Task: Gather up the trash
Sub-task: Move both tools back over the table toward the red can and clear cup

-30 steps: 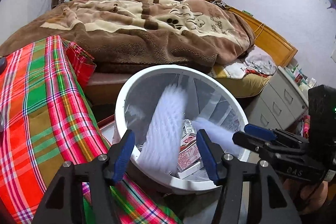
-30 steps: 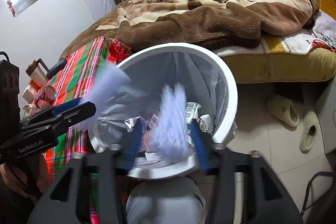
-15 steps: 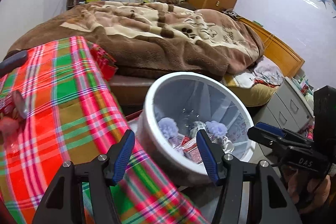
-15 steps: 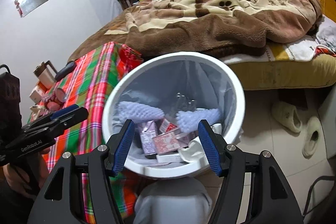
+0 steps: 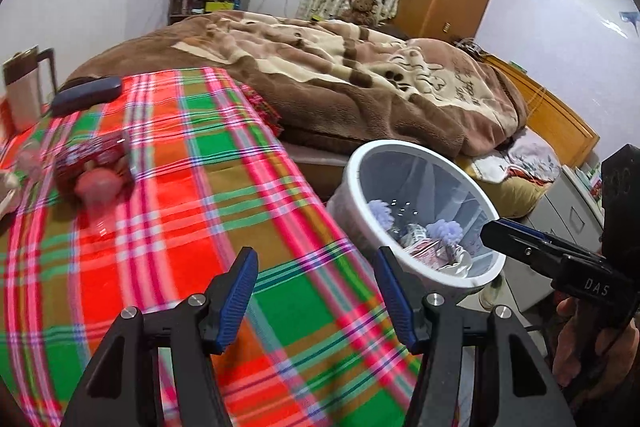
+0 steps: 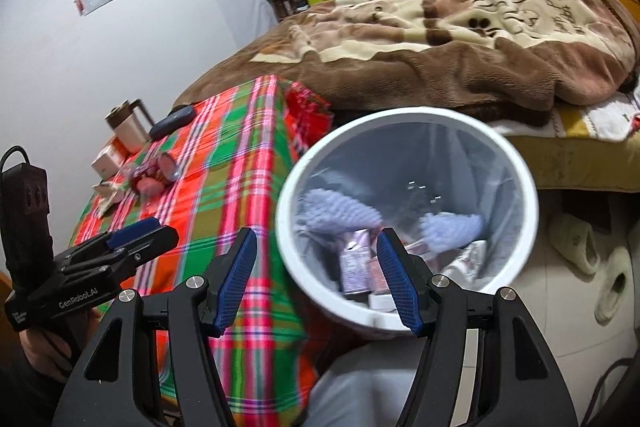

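A: Status on your grippers?

B: Your left gripper (image 5: 316, 301) has its jaws wide with nothing between the pads. It's over the plaid cloth (image 5: 168, 195), pointing down at it. Your right gripper (image 6: 316, 277) is also wide and holds nothing. It's at the near rim of the bin (image 6: 404, 319), with its left finger over the cloth and its right finger in front of the bin's mouth.

A: Where's the trash?

B: Some of it is in the bin. You've got two pale purple foam nets (image 6: 340, 211), small cartons (image 6: 354, 267) and crumpled wrappers on the clear liner. The bin is on the floor between the table edge and the bed (image 6: 440, 39).

A: Anything left on the table?

B: Yes, at your far left there's a red can (image 5: 90, 155) lying on its side. A pinkish lump (image 5: 98, 185) touches it, and there are scraps of paper (image 6: 106, 193) beside them. It's blurred, so I can't tell more.

A: Anything else up there?

B: A dark case (image 5: 86, 95) and a tumbler (image 5: 24, 89) sit at the far edge, and a small box (image 6: 106, 159) is next to the tumbler.

A: And the floor?

B: Slippers (image 6: 576, 243) are to the right of the bin.
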`<action>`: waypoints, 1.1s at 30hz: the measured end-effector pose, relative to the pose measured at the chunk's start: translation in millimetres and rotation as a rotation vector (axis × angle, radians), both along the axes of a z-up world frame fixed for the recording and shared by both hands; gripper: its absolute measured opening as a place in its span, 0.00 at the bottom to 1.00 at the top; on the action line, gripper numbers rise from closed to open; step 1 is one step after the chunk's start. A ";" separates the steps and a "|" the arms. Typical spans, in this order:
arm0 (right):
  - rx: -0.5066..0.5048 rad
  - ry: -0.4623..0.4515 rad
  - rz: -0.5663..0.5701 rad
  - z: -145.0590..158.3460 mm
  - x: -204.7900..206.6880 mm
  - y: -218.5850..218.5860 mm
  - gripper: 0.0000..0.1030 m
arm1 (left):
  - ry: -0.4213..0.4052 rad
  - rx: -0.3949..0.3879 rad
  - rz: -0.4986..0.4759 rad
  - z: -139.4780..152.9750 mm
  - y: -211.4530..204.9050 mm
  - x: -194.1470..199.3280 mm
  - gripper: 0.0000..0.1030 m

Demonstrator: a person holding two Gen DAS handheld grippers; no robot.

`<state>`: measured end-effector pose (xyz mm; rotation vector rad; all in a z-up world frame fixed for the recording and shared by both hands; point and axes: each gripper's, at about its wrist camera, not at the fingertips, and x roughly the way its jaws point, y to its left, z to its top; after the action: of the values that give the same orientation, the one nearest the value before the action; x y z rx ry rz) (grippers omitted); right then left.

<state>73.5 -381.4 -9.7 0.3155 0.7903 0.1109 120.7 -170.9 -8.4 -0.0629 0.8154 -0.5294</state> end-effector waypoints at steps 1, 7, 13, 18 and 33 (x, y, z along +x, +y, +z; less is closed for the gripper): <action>0.004 0.002 0.010 -0.9 0.9 3.4 0.62 | 0.000 0.000 0.011 -0.5 5.7 -2.2 0.59; -0.008 0.011 0.056 -1.2 3.0 25.9 0.62 | 0.002 0.003 0.069 -4.5 36.1 -12.9 0.56; -0.015 0.011 0.103 -0.7 8.1 45.2 0.62 | -0.002 0.015 0.136 -6.9 64.8 -22.2 0.55; -0.011 0.016 0.141 -0.2 12.6 59.1 0.62 | 0.001 0.024 0.186 -4.9 84.3 -23.7 0.55; -0.014 -0.006 0.261 12.0 34.0 102.8 0.62 | -0.005 0.032 0.323 0.1 148.7 -11.6 0.55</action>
<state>107.5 -278.6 2.2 0.1978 0.8236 0.3510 109.1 -22.2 -8.3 -0.1608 0.7903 -0.2119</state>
